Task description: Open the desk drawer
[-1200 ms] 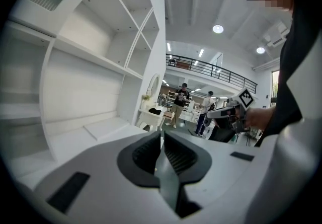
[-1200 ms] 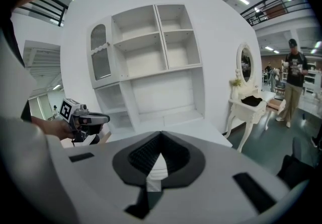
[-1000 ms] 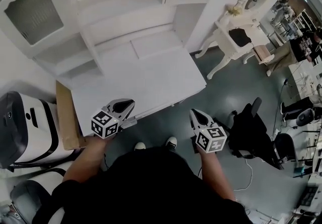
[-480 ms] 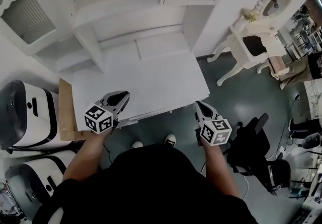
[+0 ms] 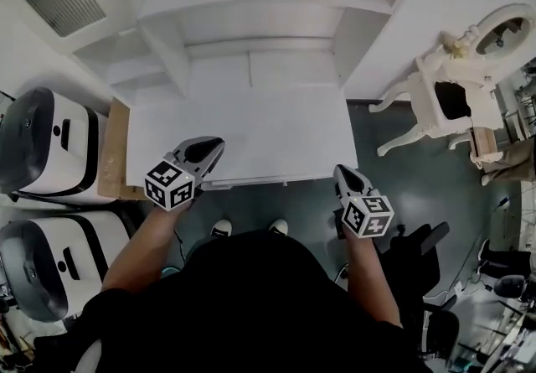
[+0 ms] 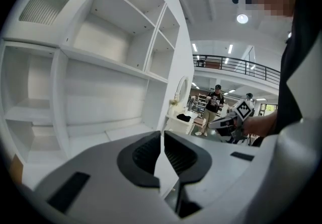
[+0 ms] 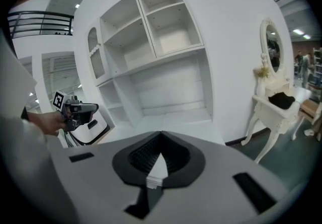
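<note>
A white desk (image 5: 251, 124) with a shelf hutch stands in front of me. Its drawer (image 5: 268, 182) shows only as a narrow pale strip under the front edge and looks closed. My left gripper (image 5: 213, 146) (image 6: 162, 135) hovers over the desk's front left part, jaws together and empty. My right gripper (image 5: 340, 171) (image 7: 161, 135) hangs just off the front right corner, above the floor, also shut with nothing in it. Neither touches the drawer. Each gripper view catches the other gripper: the right one (image 6: 236, 117), the left one (image 7: 75, 109).
Two white-and-black machines (image 5: 42, 141) (image 5: 50, 266) and a cardboard sheet (image 5: 113, 153) stand left of the desk. A white dressing table with an oval mirror (image 5: 456, 86) and a black office chair (image 5: 431, 258) are at the right. My shoes (image 5: 222, 229) are under the desk's front edge.
The head view has swung so the desk now lies squarer. Both grippers have come closer to the desk's front edge, the right one toward its front right corner. Both jaws stay shut.
</note>
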Tool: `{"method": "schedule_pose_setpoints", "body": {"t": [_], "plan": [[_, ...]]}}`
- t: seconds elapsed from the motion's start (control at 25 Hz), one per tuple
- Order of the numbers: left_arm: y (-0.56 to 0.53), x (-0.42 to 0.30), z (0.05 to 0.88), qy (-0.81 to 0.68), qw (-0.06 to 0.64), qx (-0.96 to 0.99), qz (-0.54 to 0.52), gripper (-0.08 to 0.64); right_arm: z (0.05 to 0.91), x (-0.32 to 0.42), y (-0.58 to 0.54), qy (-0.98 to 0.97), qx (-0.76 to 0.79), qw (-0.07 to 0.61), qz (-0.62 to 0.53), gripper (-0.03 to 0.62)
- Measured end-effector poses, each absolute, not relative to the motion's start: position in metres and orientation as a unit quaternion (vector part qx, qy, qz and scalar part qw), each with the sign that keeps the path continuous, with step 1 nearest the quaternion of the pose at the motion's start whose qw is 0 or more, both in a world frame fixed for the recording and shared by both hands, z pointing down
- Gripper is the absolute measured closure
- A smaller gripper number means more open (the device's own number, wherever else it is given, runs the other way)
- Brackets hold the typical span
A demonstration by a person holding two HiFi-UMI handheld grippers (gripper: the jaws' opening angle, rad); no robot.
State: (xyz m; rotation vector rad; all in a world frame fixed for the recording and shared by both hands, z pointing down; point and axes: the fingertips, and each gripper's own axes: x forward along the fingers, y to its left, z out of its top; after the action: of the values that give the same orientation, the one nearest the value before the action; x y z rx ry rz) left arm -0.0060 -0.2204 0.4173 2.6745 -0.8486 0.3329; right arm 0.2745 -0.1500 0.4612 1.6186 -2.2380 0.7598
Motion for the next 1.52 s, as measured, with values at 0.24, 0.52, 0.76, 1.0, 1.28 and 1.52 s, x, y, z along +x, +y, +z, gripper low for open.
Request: {"method": "schedule_pose_setpoints", "body": {"t": [0.24,0.52,0.76,1.0,1.28,1.52], "plan": [[-0.211,-0.014,0.411,-0.343,0.162,0.919,0.105,0.531,0.465,0.253,-0.183,-0.810,0.507,0.148,0.253,0.591],[-0.191,-0.047,0.417,-0.386,0.168,0.901,0.106,0.531,0.481,0.221,-0.196,-0.830,0.466,0.168,0.258,0.591],[-0.177,-0.065,0.429,-0.407,0.184,0.889,0.101,0.531,0.489,0.202,-0.196,-0.837,0.447,0.180,0.260,0.591],[-0.175,-0.059,0.434,-0.400,0.199,0.889,0.095,0.531,0.491,0.203,-0.194,-0.834,0.449,0.186,0.263,0.591],[-0.178,-0.048,0.439,-0.384,0.207,0.895,0.097,0.531,0.519,0.214,-0.185,-0.820,0.456,0.201,0.281,0.591],[-0.180,-0.050,0.443,-0.379,0.211,0.895,0.100,0.531,0.568,0.220,-0.175,-0.803,0.454,0.236,0.305,0.591]]}}
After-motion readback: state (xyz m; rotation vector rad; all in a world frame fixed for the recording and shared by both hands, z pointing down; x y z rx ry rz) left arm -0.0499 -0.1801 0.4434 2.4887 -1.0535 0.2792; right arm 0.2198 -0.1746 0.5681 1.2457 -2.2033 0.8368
